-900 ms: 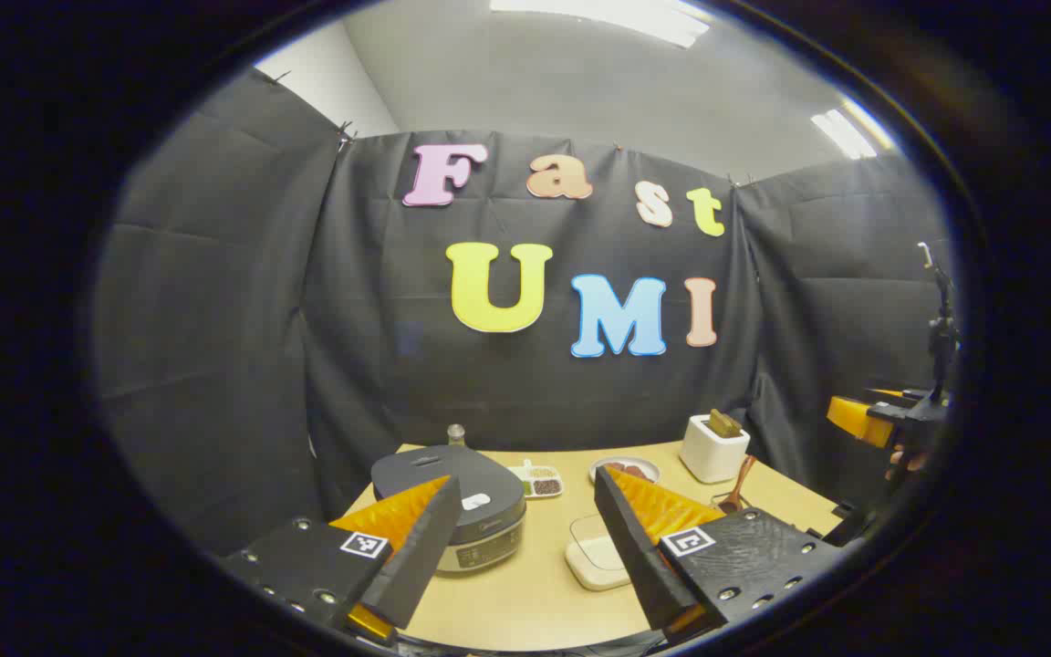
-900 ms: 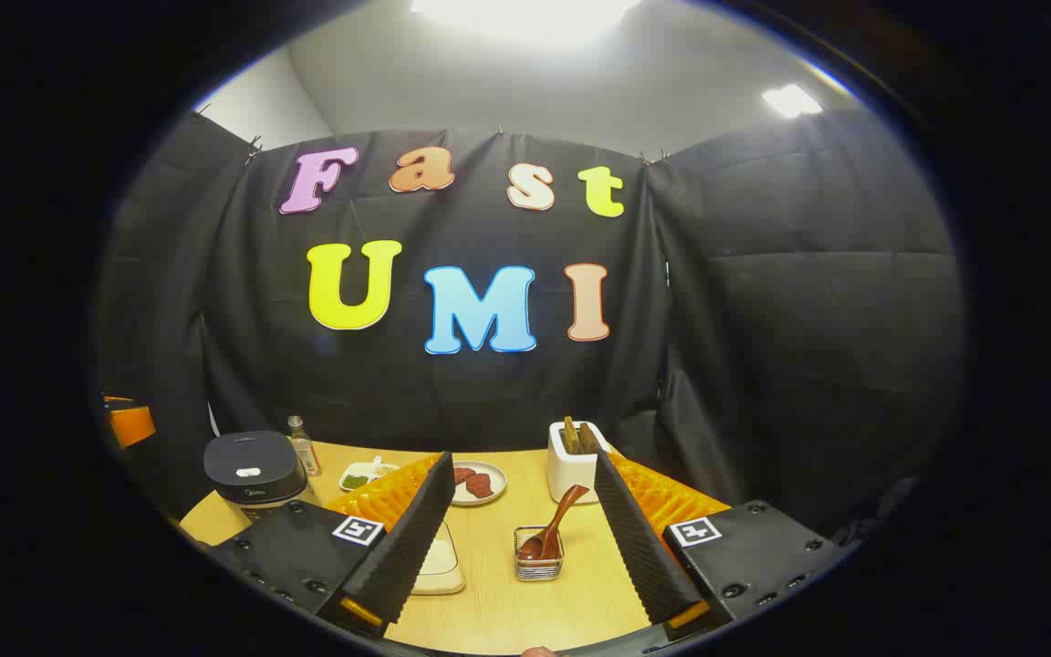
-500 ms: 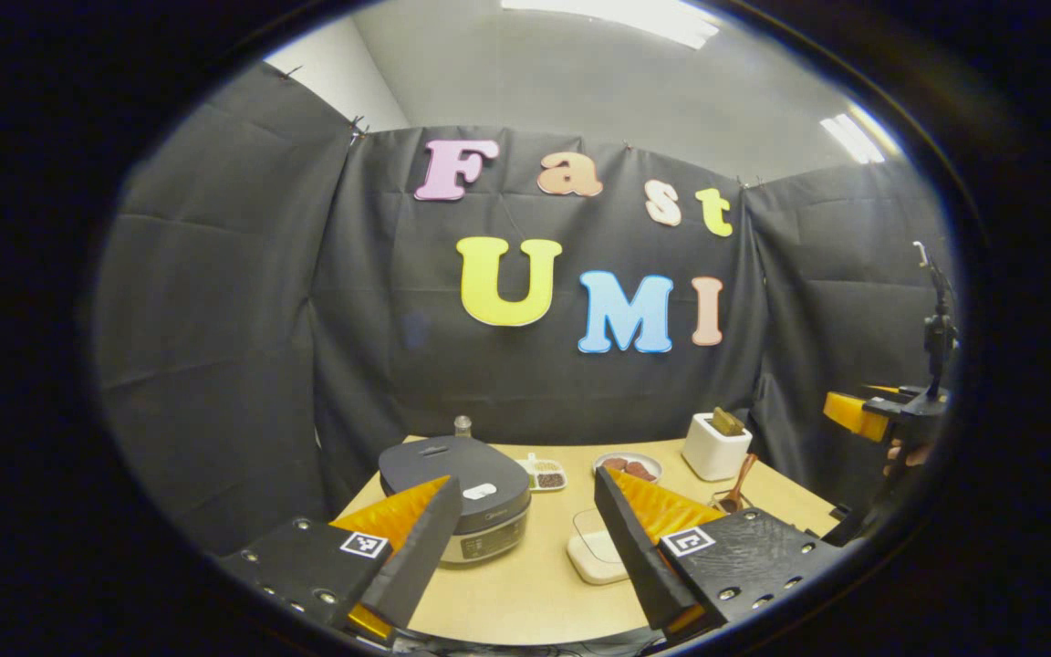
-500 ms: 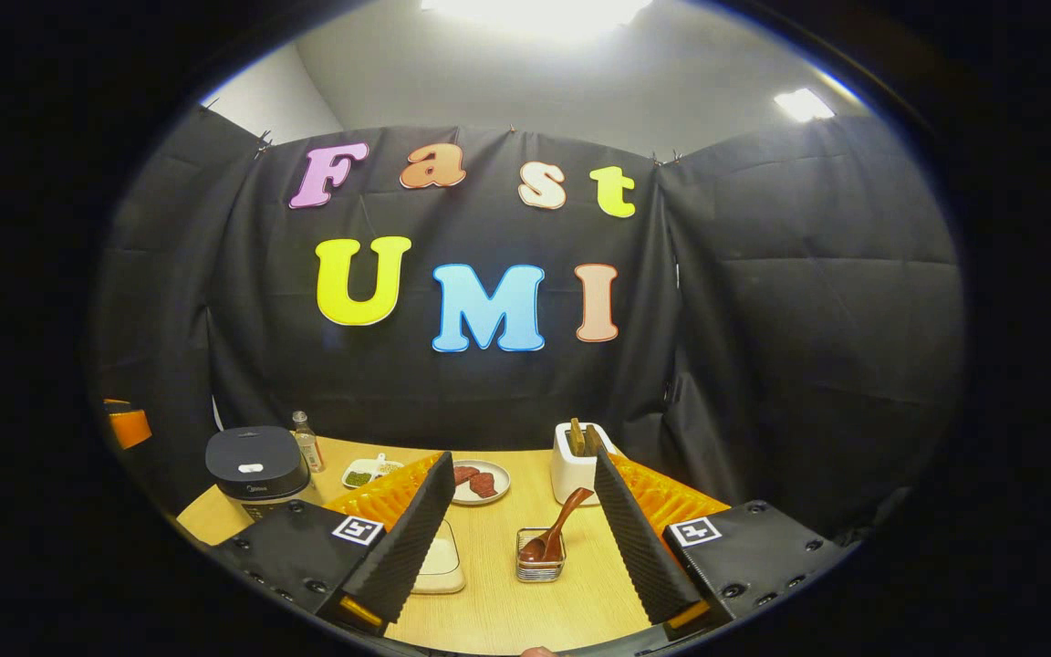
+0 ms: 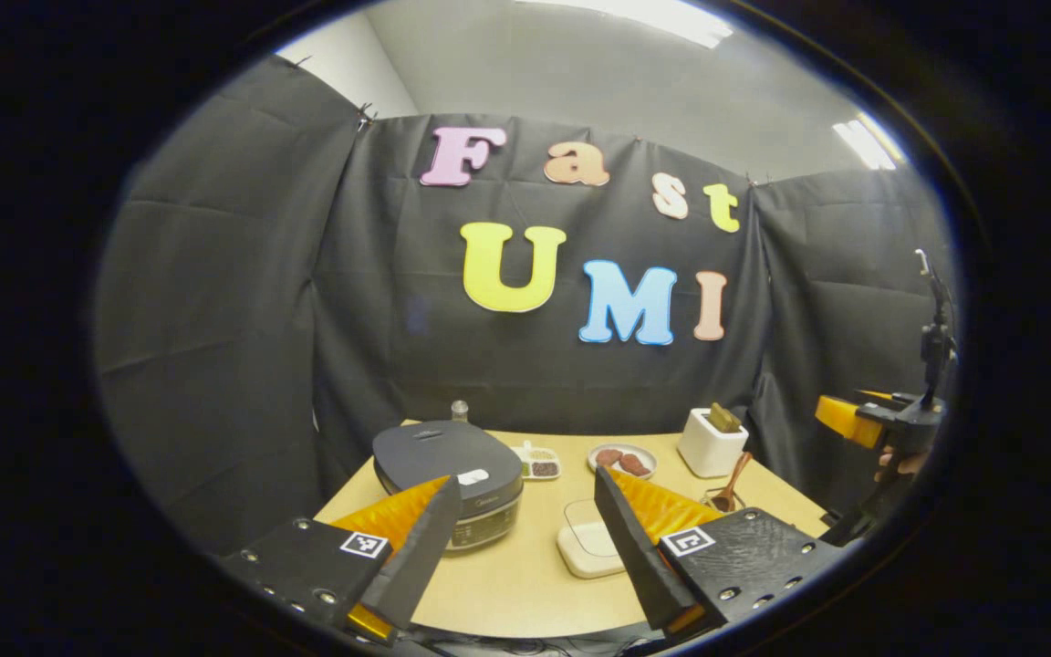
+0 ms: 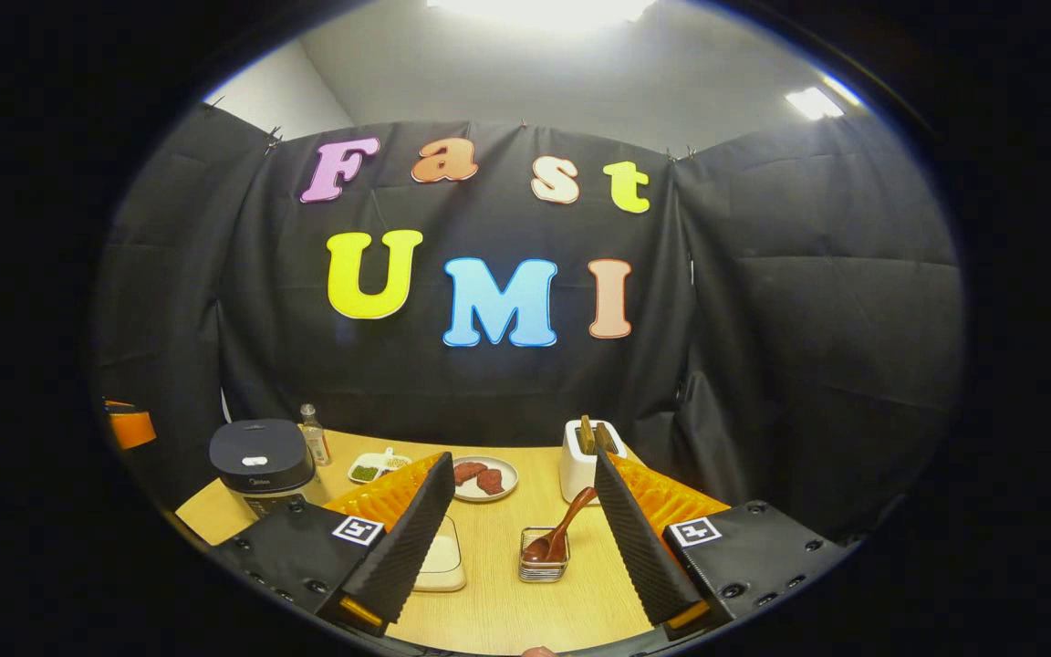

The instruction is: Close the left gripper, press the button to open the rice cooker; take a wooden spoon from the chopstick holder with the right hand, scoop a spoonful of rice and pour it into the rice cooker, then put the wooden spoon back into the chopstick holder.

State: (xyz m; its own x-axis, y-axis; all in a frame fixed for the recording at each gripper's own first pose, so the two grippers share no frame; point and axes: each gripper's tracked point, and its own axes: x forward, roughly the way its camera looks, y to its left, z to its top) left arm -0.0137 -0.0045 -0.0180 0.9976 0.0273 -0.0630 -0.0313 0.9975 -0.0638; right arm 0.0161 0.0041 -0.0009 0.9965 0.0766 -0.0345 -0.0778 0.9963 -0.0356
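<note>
Left gripper (image 5: 525, 538): jaws spread wide, nothing between them; it hangs above the near table edge. The task wants it closed before the press, so by my reading that step is not yet done.
Cooker (image 5: 449, 465): ahead and a little left of the left gripper, just past its left finger, lid down. One pale button (image 5: 473, 476) sits on the lid's near side, facing the tool, likely so a closed tip can push straight down on it.
Right gripper (image 6: 521, 538): jaws also wide apart, holding nothing, poised over the table in front of the spoon.
Spoon (image 6: 562, 534): one, straight ahead between the right gripper's fingers, bowl down in the holder, handle leaning up and right, which leaves the handle free to pinch.
Holder (image 6: 543, 566): one small wire basket, directly ahead of the right gripper.
Rice box (image 5: 589, 547): one shallow pale container with a clear lid, between the left gripper's fingers and just beyond; I take it for the rice, though the contents are hard to tell.
White box (image 6: 587, 461): one, beyond the holder, sticks standing in it.
Plate (image 6: 484, 479): one, two reddish pieces on it.
Divided dish (image 6: 378, 468): one, beside the cooker.
Bottle (image 6: 311, 434): one, behind the cooker.
Progress: at the very start, nothing gripped.
</note>
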